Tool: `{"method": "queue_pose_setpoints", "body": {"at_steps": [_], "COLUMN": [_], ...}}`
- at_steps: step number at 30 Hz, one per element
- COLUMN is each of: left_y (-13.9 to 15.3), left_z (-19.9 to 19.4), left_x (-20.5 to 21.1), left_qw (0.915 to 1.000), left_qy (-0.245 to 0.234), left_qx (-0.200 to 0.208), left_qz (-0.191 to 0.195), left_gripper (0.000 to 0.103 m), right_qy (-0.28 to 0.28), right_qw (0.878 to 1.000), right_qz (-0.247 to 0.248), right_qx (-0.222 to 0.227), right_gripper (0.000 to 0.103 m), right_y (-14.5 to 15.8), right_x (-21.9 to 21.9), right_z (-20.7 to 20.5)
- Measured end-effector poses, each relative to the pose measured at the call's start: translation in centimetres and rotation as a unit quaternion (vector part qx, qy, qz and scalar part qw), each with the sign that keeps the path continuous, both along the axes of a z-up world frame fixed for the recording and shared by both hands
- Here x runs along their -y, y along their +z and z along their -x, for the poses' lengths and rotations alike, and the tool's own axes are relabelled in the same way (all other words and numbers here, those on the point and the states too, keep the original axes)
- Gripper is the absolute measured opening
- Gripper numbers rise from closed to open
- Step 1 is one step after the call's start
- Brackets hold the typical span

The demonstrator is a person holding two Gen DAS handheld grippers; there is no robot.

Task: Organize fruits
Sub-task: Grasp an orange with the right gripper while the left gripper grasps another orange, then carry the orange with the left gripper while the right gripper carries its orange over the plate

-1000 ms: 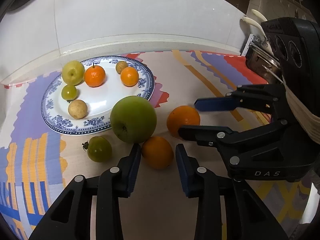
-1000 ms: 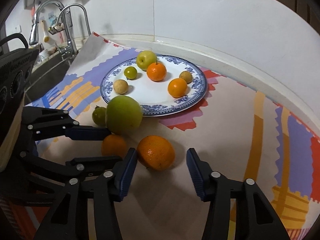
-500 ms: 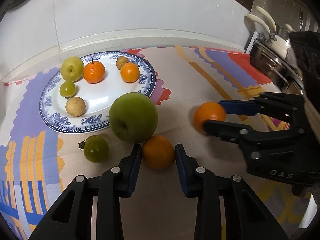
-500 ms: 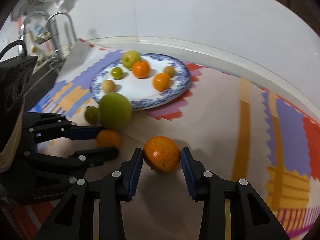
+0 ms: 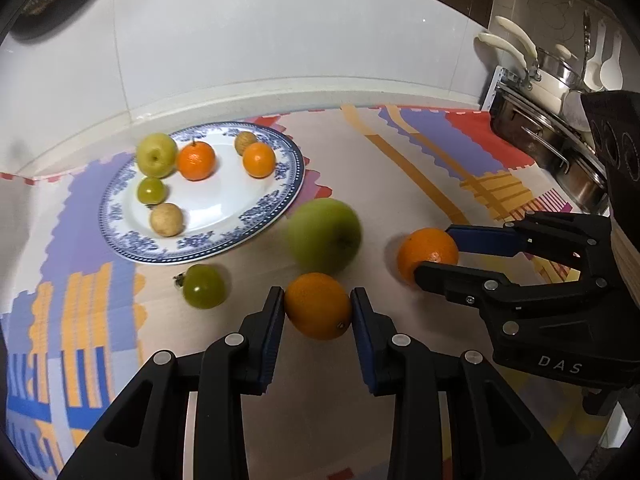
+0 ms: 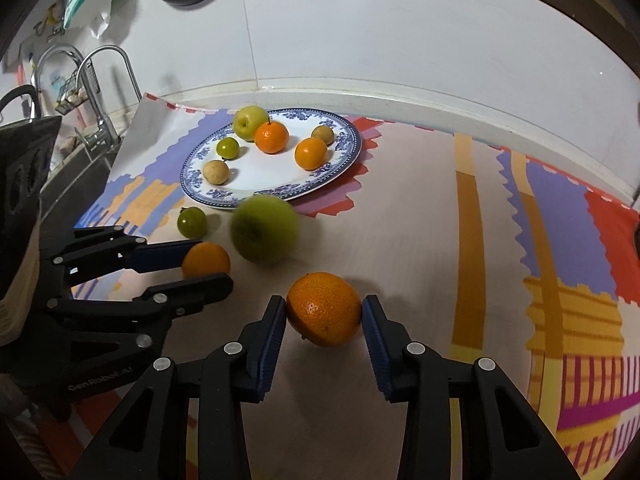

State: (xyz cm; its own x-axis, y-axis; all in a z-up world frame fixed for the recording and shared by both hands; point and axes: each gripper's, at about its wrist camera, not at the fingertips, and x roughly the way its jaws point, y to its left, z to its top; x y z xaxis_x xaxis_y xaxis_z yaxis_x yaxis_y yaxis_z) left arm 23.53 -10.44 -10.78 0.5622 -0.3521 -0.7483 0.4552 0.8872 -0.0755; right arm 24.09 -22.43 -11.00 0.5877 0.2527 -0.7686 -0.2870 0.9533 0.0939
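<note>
My left gripper is shut on a small orange, also seen as the small orange in the right wrist view. My right gripper is shut on a larger orange, which shows as the larger orange at the right of the left wrist view. A big green apple lies blurred on the mat between them and the blue-and-white plate. On the plate sit several small fruits. A green tomato lies on the mat left of my left gripper.
A patterned mat covers the counter up to the white wall. Steel pots stand at the right edge. A sink with a tap lies at the left beyond the mat.
The right gripper closed on the larger orange and carried it to the right, away from the other fruit. The big green apple has shifted right and is blurred. The left gripper still grips the small orange.
</note>
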Motion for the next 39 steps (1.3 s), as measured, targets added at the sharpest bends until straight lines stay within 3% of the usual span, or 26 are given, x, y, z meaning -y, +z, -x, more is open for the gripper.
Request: {"method": "queue_pose_setpoints", "body": {"at_steps": [23,39], "left_y": [5.3,9.7], "left_z": [5.4,5.8], "left_x": [-3.1,-5.5], "left_qw": [0.9963,0.9885], "left_qy": [0.046,0.064], "left_qx": [0.073,0.137], "left_qz": [0.003,0.006], "left_gripper": [0.033,0.033], "right_qy": [-0.018,-0.019], "right_qw": [0.998,0.993], "right_qz": [-0.021,-0.034], "right_qx": [0.053,0.112], "right_gripper": [0.04,0.04], "right_y": [4.3,8.5], "right_x": [-1.5,-3.2], "right_z": [5.2,5.7]}}
